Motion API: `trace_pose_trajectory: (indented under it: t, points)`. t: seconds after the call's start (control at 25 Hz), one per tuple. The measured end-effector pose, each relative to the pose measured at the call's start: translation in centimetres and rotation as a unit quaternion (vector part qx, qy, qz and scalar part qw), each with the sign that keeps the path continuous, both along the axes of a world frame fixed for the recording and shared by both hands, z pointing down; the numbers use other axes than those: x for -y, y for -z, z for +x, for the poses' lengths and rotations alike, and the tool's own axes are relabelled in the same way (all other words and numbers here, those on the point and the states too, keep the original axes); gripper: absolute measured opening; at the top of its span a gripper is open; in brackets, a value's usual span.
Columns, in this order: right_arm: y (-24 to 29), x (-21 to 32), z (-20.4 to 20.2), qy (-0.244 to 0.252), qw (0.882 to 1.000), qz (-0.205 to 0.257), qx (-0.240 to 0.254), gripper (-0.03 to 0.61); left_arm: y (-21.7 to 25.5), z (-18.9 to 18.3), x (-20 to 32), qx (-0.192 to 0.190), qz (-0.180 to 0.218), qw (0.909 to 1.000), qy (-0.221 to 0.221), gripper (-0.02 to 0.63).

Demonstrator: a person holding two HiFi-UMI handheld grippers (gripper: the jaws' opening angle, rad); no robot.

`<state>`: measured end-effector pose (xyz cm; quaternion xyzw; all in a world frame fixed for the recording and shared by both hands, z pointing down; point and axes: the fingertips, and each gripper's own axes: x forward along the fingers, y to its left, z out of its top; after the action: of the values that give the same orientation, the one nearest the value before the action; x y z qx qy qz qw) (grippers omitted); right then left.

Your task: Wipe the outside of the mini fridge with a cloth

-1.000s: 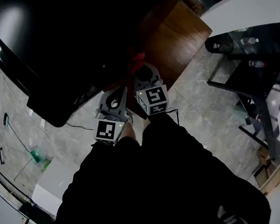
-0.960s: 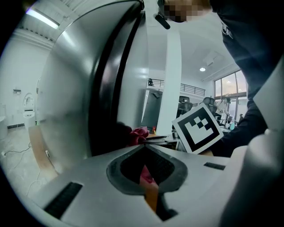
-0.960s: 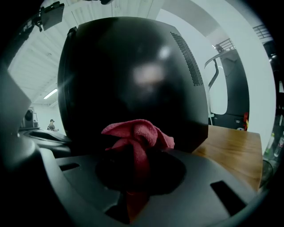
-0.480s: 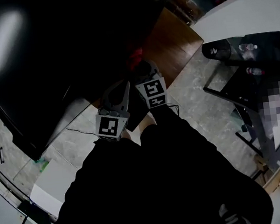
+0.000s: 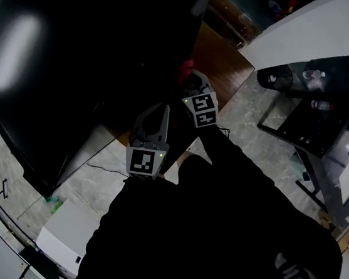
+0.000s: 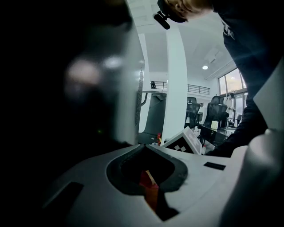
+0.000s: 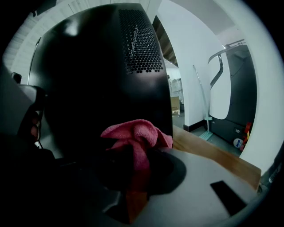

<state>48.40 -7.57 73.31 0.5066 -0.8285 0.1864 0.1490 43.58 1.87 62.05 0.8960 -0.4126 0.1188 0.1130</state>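
The black mini fridge fills the upper left of the head view and stands on a wooden top. My right gripper is shut on a pink-red cloth, which is bunched at its tips against the fridge's side. In the right gripper view the cloth sticks out of the right gripper in front of the fridge, below its perforated vent. My left gripper sits beside the fridge's lower edge, shut with nothing in it. In its own view the left gripper has the fridge's dark wall to its left.
A white curved desk and a black-framed stand holding small items stand to the right. A white box lies on the stone floor at the lower left. The wooden top's edge runs to the right of the fridge.
My right gripper has moved forward and to the right along the fridge with the cloth. The left gripper has stayed near the fridge's lower edge. The head view has shifted a little.
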Motion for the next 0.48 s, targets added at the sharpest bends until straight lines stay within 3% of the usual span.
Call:
trace_pose_trajectory:
  t: [0.2,0.48]
  points:
    - [3.1,0.0,1.3,-0.019,1.000,0.017,0.003,0.077,4.0,-1.0,-2.3,-0.022,0.007,0.9996,-0.018,0.006]
    - [14.5,-7.3,-1.9,0.017,0.997,0.080,0.017,0.078,10.7,-6.4,-10.1,-0.040,-0.006,0.9975,-0.057,0.006]
